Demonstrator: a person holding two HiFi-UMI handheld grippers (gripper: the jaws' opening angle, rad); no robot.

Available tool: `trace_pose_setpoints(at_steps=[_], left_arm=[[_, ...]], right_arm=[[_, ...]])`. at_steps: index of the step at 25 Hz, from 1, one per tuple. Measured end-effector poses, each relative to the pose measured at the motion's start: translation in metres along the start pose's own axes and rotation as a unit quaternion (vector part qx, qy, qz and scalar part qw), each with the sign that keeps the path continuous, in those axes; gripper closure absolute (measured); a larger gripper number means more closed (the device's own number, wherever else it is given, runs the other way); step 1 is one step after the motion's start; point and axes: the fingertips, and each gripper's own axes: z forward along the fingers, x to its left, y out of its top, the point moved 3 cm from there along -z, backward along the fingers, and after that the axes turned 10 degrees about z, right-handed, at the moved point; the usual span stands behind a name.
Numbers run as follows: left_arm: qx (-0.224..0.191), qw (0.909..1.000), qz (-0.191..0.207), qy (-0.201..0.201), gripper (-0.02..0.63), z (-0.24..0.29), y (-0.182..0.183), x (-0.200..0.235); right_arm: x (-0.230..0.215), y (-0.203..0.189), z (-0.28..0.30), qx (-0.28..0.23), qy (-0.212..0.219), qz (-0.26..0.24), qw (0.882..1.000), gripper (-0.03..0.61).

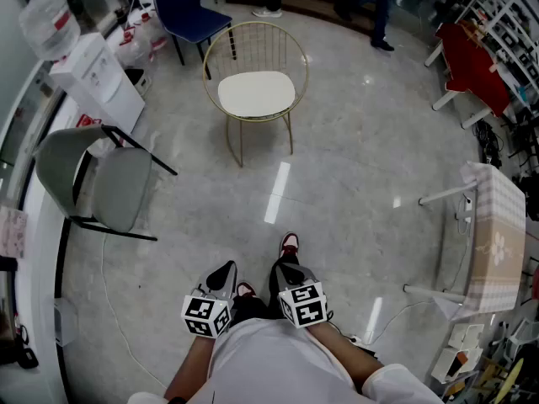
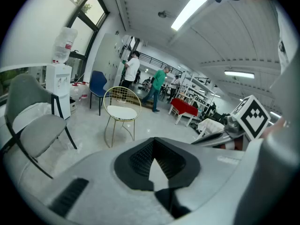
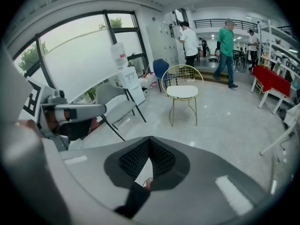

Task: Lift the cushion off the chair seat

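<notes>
I see a grey chair (image 1: 118, 188) at left, water dispenser (image 1: 101, 87) behind it, blue chair (image 1: 187, 5) beyond, red table (image 1: 470, 66) far right

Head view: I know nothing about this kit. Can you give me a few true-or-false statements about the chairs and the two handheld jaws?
1. The white cushion lies on the seat of the gold wire chair. True.
2. The left gripper is clamped on the cushion. False: its jaws are shut on nothing, close to the person's body and well away from the chair.
3. The right gripper has its jaws wide apart. False: they are shut and hold nothing.
4. A grey chair stands to the left of the gold wire chair. True.
</notes>
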Motion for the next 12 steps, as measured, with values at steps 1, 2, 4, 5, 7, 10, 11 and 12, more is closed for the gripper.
trace_pose_setpoints(at_steps=[1,2,4,5,7,10,11,12], left_arm=[[-0.009,1.0,-0.002,0.002,0.611,-0.012,0.003,-0.009],[-0.018,0.9998,-0.004,0.004,0.611,-0.023,0.006,-0.018],[-0.031,0.9995,-0.009,0.004,0.611,-0.042,0.01,-0.034],[-0.036,0.9993,-0.013,0.004,0.611,-0.049,0.011,-0.04],[-0.04,0.999,-0.018,0.004,0.611,-0.057,0.014,-0.05],[-0.046,0.9985,-0.028,0.006,0.609,-0.062,0.017,-0.056],[-0.049,0.9983,-0.031,0.006,0.611,-0.063,0.019,-0.057],[-0.051,0.9982,-0.029,0.005,0.609,-0.063,0.022,-0.058]], right_arm=[[0.009,-0.003,-0.016,-0.004,0.008,-0.002,1.0,0.575],[0.018,-0.005,-0.031,-0.009,0.016,-0.004,1.0,0.575],[0.034,-0.009,-0.057,-0.02,0.024,-0.01,0.999,0.575],[0.04,-0.01,-0.068,-0.027,0.026,-0.013,0.999,0.575],[0.048,-0.009,-0.084,-0.041,0.029,-0.018,0.999,0.575],[0.055,-0.006,-0.098,-0.058,0.035,-0.017,0.998,0.575],[0.057,-0.005,-0.101,-0.064,0.036,-0.018,0.997,0.575],[0.058,-0.003,-0.103,-0.07,0.036,-0.02,0.997,0.575]])
